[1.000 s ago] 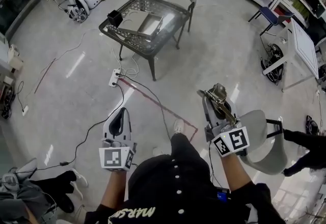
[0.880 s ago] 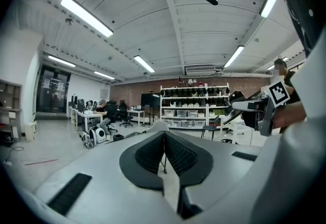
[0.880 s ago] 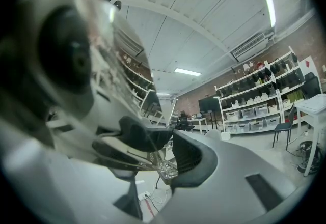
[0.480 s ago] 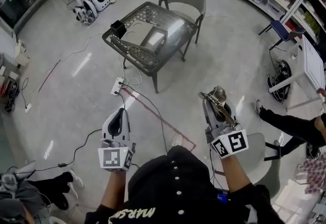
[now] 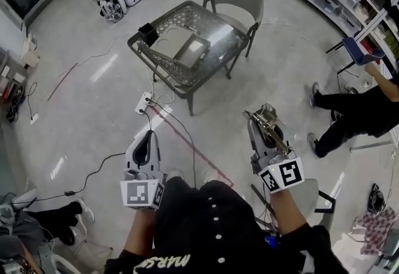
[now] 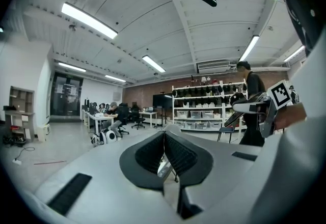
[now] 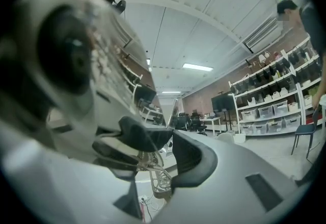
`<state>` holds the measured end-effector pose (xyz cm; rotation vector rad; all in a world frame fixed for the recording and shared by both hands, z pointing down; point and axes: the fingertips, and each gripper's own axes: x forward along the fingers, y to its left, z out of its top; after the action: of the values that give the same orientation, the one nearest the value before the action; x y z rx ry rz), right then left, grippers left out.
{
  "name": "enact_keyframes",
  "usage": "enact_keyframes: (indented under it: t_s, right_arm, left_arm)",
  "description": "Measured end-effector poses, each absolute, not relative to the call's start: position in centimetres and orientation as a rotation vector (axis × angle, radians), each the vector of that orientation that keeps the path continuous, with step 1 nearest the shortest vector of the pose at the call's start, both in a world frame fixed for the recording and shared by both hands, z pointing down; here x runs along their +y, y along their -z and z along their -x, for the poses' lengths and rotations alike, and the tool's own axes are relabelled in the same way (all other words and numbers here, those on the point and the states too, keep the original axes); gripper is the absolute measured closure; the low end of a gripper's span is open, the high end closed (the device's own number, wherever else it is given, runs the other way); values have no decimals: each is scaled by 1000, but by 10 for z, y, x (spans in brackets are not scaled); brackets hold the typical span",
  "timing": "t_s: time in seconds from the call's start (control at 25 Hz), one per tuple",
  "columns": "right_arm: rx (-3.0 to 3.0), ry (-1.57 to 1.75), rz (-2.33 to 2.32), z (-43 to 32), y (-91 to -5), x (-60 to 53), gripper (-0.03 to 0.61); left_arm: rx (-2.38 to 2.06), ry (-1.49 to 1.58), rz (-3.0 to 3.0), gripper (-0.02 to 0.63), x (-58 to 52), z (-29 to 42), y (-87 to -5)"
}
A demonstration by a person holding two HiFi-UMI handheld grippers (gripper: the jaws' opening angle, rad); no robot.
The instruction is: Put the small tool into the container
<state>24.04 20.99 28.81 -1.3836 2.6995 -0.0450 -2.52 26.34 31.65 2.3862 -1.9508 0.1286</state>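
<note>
My right gripper (image 5: 267, 122) is shut on the small tool (image 5: 269, 128), a metal plier-like piece with dull olive handles that lies along the jaws. In the right gripper view the tool (image 7: 89, 62) looms blurred at the upper left, pinched between the dark pads (image 7: 145, 136). My left gripper (image 5: 148, 137) is held level beside it, shut with nothing in it; its pads (image 6: 175, 150) meet in the left gripper view. Ahead on the floor stands a dark mesh table (image 5: 163, 58). A small black container (image 5: 148, 32) sits on its left corner. Both grippers are well short of the table.
A grey chair (image 5: 242, 0) stands behind the table and another (image 5: 313, 197) at my right side. A power strip (image 5: 143, 102), cables and a red tape line (image 5: 198, 154) lie on the floor between me and the table. A person (image 5: 352, 111) stands at the right, near shelves.
Both grippers have been carried forward toward the table, which now sits a little nearer and more central. The person at the right has walked further into view. The grip on the tool is unchanged.
</note>
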Motion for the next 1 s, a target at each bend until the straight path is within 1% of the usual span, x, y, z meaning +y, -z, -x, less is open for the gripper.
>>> enact_keyframes:
  t_s: [0.44, 0.68, 1.0]
  right_arm:
    - [2692, 51, 1436, -201, -291, 128, 421]
    - [2654, 45, 1481, -167, -278, 71, 422]
    - [2639, 31, 1517, -114, -282, 9, 422]
  left_arm:
    - [-1892, -129, -2413, 588, 172, 69, -323]
    - [-1857, -113, -2474, 588, 102, 107, -307]
    - [-1805, -82, -2514, 588, 33, 153, -317]
